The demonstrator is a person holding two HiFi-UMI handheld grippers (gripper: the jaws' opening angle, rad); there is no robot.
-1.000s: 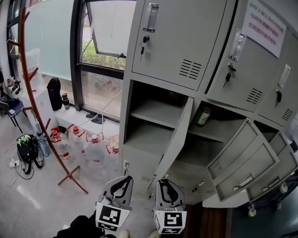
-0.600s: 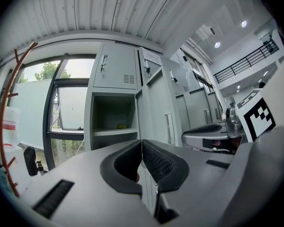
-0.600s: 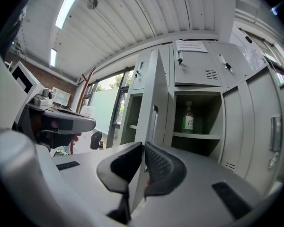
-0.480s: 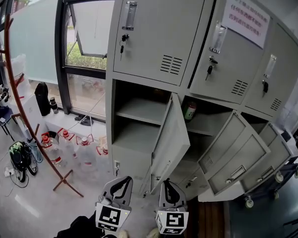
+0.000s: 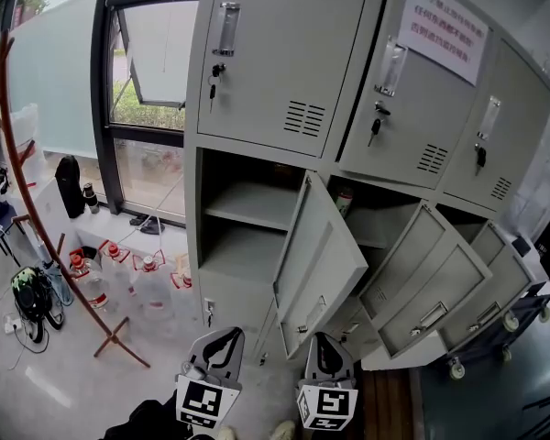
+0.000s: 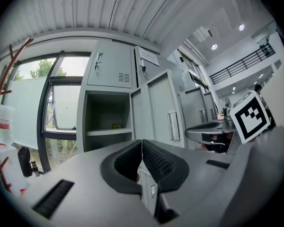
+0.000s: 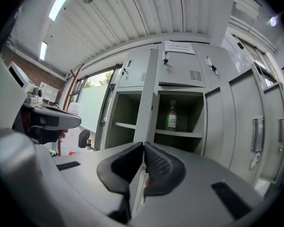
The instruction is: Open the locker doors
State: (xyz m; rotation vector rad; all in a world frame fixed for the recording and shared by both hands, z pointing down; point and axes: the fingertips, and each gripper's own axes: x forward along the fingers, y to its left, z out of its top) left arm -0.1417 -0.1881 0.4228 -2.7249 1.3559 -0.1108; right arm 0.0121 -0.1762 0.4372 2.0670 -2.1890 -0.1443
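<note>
The lockers point(image 5: 199, 246) are seen at the far side, right of the window point(image 5: 147, 71); the three upper doors point(image 5: 275, 53) are shut; the three lower doors point(image 5: 325, 264) are swung out, long axes upright, free edges pointing near and right; a bottle point(image 5: 344, 202) is stood in the middle compartment. The left gripper point(image 5: 229, 331) is held with jaws together, empty; the right gripper point(image 5: 323, 339), its jaws just closing, is brought together on nothing near the leftmost open door.
</note>
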